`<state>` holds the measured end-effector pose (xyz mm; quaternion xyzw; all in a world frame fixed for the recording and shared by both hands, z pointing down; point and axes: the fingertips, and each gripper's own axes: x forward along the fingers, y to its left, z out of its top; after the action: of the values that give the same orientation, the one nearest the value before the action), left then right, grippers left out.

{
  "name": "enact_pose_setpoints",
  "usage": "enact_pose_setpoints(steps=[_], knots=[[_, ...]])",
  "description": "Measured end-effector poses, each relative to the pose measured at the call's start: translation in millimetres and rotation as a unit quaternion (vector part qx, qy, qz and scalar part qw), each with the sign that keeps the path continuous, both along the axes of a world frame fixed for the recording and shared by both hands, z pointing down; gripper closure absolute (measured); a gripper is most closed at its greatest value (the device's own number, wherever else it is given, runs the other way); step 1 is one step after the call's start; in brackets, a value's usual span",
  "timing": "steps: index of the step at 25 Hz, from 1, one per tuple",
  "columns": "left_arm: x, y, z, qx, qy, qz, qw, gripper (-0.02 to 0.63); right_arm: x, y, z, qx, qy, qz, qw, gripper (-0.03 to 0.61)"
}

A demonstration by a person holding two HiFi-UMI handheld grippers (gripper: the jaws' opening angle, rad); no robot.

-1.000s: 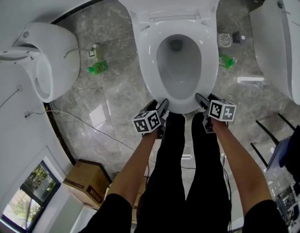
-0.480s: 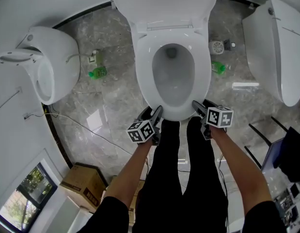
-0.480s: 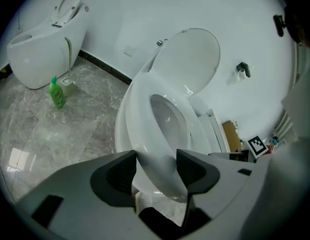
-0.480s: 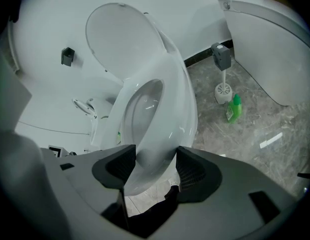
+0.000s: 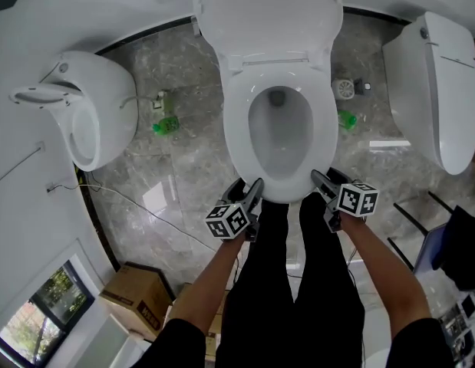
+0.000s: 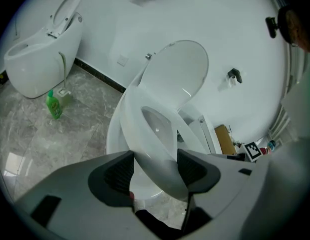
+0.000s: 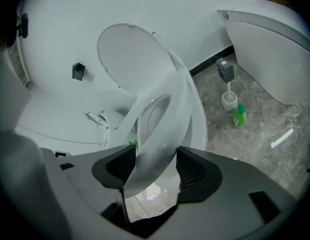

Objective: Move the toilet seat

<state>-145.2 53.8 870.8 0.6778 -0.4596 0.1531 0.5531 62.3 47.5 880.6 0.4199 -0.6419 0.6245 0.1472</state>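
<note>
**Both claws clamped on the lifted toilet seat**

You have the toilet seat (image 6: 156,151) gripped at its front edge, with one claw on each side of the middle. Your left gripper (image 5: 249,187) is clenched on the ring left of centre, and the ring fills the gap between its pads. Your right gripper (image 5: 327,179) grips the ring right of centre in the same way. Its jaws have just been closing in, with the seat between them.

The seat sits tilted. Its front is raised clear of the front rim of the bowl (image 6: 112,134), and its back end is down at the hinge on the bowl's rear edge. The lid (image 5: 268,18) stands raised behind it.

Your legs, in black trousers (image 5: 287,282), are right at the front edge of the bowl, between your two forearms.

On the marble floor (image 5: 187,167), a green bottle (image 5: 166,125) stands left of the bowl. A second green bottle (image 5: 346,119) stands to the right, near a toilet brush (image 5: 344,89). Another toilet (image 5: 95,110) stands well off to the left, and a third toilet (image 5: 437,83) well off to the right.
</note>
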Motion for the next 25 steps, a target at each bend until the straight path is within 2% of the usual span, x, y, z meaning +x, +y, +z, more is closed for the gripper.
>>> enact_pose_setpoints(steps=[8, 13, 17, 22, 25], knots=[[-1.5, -24.7, -47.3, 0.034, 0.033, -0.050, 0.9976, 0.339, 2.2, -24.5, -47.3, 0.040, -0.022, 0.034, 0.998, 0.307], [-5.3, -30.1, -68.0, 0.022, 0.038, -0.063, 0.9970, 0.337, -4.5, -24.2, -63.0, 0.026, -0.032, 0.050, 0.998, 0.307], [-8.3, -49.2, -92.0, 0.033, 0.058, -0.085, 0.9942, 0.332, -2.6, -48.8, -89.9, 0.036, -0.028, 0.080, 0.996, 0.307], [-6.2, -68.5, -116.3, 0.021, 0.071, -0.102, 0.9920, 0.324, 1.8, -67.6, -114.9, 0.035, -0.036, 0.117, 0.992, 0.306], [-9.5, -78.2, -127.3, 0.025, 0.075, -0.116, 0.9901, 0.321, -1.1, -77.0, -124.7, 0.028, -0.035, 0.122, 0.991, 0.305]])
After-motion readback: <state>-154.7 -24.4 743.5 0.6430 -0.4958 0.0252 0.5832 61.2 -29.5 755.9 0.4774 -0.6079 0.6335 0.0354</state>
